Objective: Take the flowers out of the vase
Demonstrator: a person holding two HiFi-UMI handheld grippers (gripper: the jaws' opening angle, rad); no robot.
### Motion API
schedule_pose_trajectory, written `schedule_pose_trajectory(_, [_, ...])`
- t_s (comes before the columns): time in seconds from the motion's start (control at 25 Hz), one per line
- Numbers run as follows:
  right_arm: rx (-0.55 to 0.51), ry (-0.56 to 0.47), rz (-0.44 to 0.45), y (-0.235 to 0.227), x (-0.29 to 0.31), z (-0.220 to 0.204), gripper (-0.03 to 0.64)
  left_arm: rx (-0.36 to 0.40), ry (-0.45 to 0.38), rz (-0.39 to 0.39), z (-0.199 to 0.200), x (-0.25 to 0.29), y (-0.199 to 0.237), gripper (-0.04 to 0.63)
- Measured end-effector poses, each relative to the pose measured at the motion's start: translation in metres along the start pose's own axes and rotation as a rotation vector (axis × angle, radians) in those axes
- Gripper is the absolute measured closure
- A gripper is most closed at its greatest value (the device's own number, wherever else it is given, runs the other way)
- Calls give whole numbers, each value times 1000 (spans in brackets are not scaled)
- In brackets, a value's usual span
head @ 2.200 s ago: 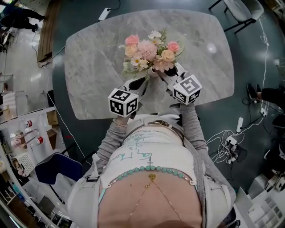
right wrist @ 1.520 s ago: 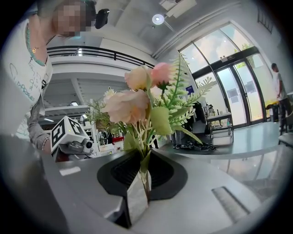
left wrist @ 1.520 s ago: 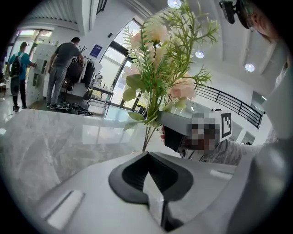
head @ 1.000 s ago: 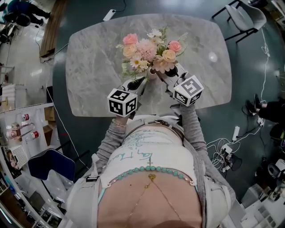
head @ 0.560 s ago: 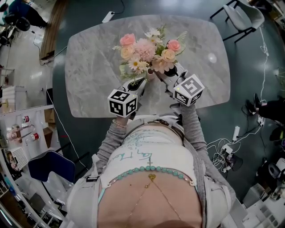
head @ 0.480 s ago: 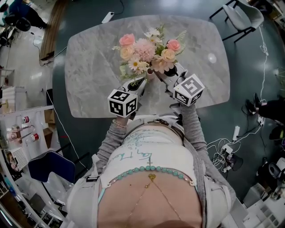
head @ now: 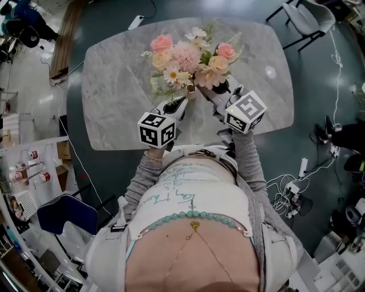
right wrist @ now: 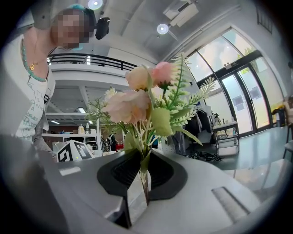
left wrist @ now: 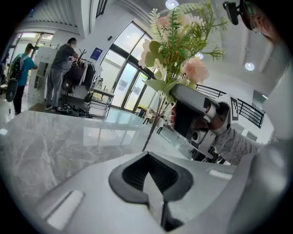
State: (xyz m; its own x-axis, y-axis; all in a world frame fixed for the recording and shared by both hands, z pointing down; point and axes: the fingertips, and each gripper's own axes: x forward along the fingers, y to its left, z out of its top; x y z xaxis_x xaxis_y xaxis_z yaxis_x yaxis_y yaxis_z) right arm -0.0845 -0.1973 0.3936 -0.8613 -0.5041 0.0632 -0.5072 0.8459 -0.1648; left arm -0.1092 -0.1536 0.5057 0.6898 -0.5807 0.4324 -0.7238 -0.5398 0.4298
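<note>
A bouquet [head: 189, 56] of pink, peach and white flowers with green fern stands over the marble table [head: 114, 102]. My right gripper [head: 201, 90] is shut on its stems just below the blooms; the stems [right wrist: 144, 157] run up between the pads. In the left gripper view the thin stems [left wrist: 154, 123] drop behind my jaws, with the right gripper [left wrist: 171, 93] clamped on them. My left gripper [head: 180, 102] lies low beside the stems, its pads [left wrist: 137, 171] closed together with nothing showing between them. The bouquet and grippers hide the vase.
A small pale round thing [head: 270, 72] lies on the table's right side. Chairs [head: 308, 14] stand beyond the far right corner, a blue chair [head: 68, 212] near left. Cables [head: 291, 191] trail on the floor at right. People [left wrist: 62, 73] stand far off.
The bouquet has risen with my right gripper, and its blooms sit farther up the head view. The left gripper has stayed where it was.
</note>
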Motion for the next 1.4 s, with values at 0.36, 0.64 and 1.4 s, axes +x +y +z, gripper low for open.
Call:
schedule_pose_trajectory(0.36, [-1,-40,16,9,-2,19,548,-6,-21,3,7,-4,-2,595])
schedule_pose_trajectory(0.64, [12,-51,27,15,-3,26,548,-5,-33,6,15,-8,-5,595])
schedule_pose_trajectory(1.4, [16,-70,53,24,-2,41,549,-3,-52,-3,18,-10,-6,595])
